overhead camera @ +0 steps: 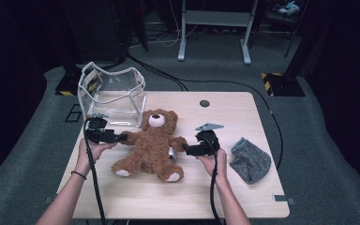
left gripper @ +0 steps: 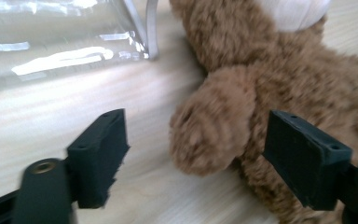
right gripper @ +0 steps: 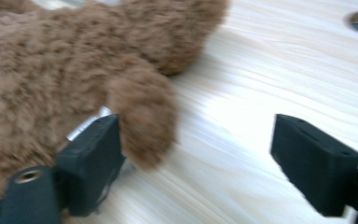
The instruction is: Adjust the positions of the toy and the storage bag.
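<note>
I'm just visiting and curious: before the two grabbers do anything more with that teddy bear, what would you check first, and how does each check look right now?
1. Left gripper open: ok, jaws stand wide.
2. Right gripper open: ok, jaws stand wide.
3. Teddy bear resting on the table: ok, on its back.
4. A paw between each pair of jaws: ok, though not pinched.
5. Clear bag open and upright behind the bear: ok.
6. Grey cloth out of the way: ok, apart to the right.
</note>
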`<state>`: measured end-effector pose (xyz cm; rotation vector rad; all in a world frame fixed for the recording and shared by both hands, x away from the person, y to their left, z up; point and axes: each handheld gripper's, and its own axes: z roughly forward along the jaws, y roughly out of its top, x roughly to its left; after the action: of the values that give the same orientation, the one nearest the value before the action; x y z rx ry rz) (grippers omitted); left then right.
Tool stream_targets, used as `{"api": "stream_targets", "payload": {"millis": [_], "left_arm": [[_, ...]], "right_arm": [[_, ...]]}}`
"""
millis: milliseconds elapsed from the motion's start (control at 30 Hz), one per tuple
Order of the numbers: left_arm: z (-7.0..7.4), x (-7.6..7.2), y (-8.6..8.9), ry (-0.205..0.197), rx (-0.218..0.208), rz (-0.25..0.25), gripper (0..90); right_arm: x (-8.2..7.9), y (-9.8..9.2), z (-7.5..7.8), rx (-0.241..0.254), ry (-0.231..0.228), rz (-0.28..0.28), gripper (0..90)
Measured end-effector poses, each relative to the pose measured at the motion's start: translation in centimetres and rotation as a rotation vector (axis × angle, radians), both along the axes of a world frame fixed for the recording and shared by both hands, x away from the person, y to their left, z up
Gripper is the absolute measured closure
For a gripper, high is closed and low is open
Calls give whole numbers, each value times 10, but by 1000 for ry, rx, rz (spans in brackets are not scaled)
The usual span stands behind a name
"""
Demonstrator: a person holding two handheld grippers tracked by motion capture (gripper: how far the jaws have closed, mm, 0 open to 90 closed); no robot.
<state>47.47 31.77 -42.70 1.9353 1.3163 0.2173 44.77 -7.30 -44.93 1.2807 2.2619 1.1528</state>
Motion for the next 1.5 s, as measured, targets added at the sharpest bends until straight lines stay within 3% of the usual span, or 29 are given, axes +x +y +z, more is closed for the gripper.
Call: {"api": "stream_targets", "payload": {"millis": [33,167,200,300,333,433,567,633,700,800,900,1067,1167,1300,1500], "left_arm": [[7,0,-5,-13,-8,7,152],[19,2,-23,-21,-7,-5,117],[25,5,-35,-16,24,-20,71],[32,11,-53,-7,42,-38,28],[34,14,-59,5,47,-48,18],[33,23,-80,35,47,-67,0],[22,34,-106,79,42,-61,0],[18,37,-112,90,63,-54,0],[11,41,-119,128,72,-62,0],[-1,48,-127,159,114,-34,0],[-8,52,-131,175,143,-33,7],[-19,53,-134,189,154,-10,64],[-26,50,-134,170,150,4,85],[-34,45,-134,159,129,1,180],[-42,30,-128,58,96,-12,429]], "right_arm": [[-6,-16,3,8,-15,-28,115],[-12,-37,2,-16,-18,-76,35],[-16,-54,-2,-25,-2,-109,0],[-22,-78,-10,-63,-7,-178,0],[-24,-87,-13,-56,2,-192,0],[-29,-113,-24,-95,-6,-272,0],[-35,-142,-39,-83,18,-341,0],[-37,-152,-47,-80,28,-363,0],[-38,-155,-50,-83,29,-377,0],[-40,-162,-61,-81,35,-406,0],[-40,-163,-67,-98,38,-417,0],[-43,-163,-74,-85,20,-429,0],[-46,-162,-77,-96,-11,-430,0],[-47,-162,-78,-92,-15,-430,0],[-46,-160,-79,-120,-17,-417,0]]}}
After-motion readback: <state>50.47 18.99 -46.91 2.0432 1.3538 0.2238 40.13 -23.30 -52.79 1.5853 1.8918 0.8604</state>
